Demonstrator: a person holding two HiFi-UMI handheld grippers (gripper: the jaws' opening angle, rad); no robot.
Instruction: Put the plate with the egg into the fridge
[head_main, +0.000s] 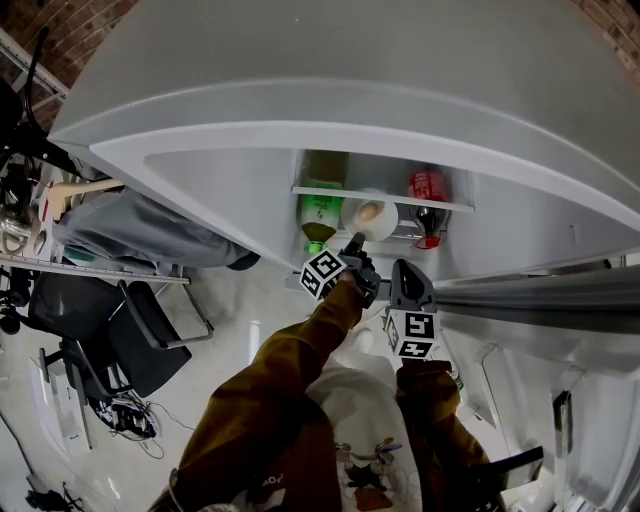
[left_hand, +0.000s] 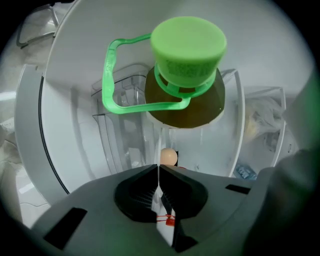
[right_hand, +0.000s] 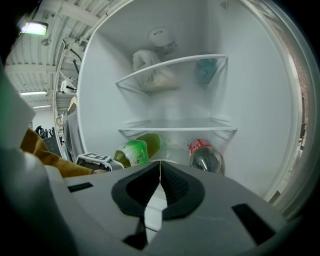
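Note:
A white plate (head_main: 388, 223) with an egg (head_main: 369, 212) lies on the fridge shelf (head_main: 455, 206), between a green bottle (head_main: 320, 212) and a red-labelled bottle (head_main: 428, 190). My left gripper (head_main: 356, 243) reaches to the plate's near rim. It is rolled on its side and shut on that rim. In the left gripper view the plate's edge (left_hand: 159, 181) shows as a thin white line between the jaws (left_hand: 159, 168), with the egg (left_hand: 168, 156) just past the tips. My right gripper (head_main: 404, 267) hangs back at the fridge opening, shut and empty (right_hand: 160, 162).
The green bottle's cap (left_hand: 187, 50) sits close beside the left gripper. An upper shelf (right_hand: 172, 64) holds a bag (right_hand: 150, 72). The green bottle (right_hand: 134, 150) and the red-labelled bottle (right_hand: 205, 155) lie on the lower shelf. An office chair (head_main: 130, 340) stands on the floor at the left.

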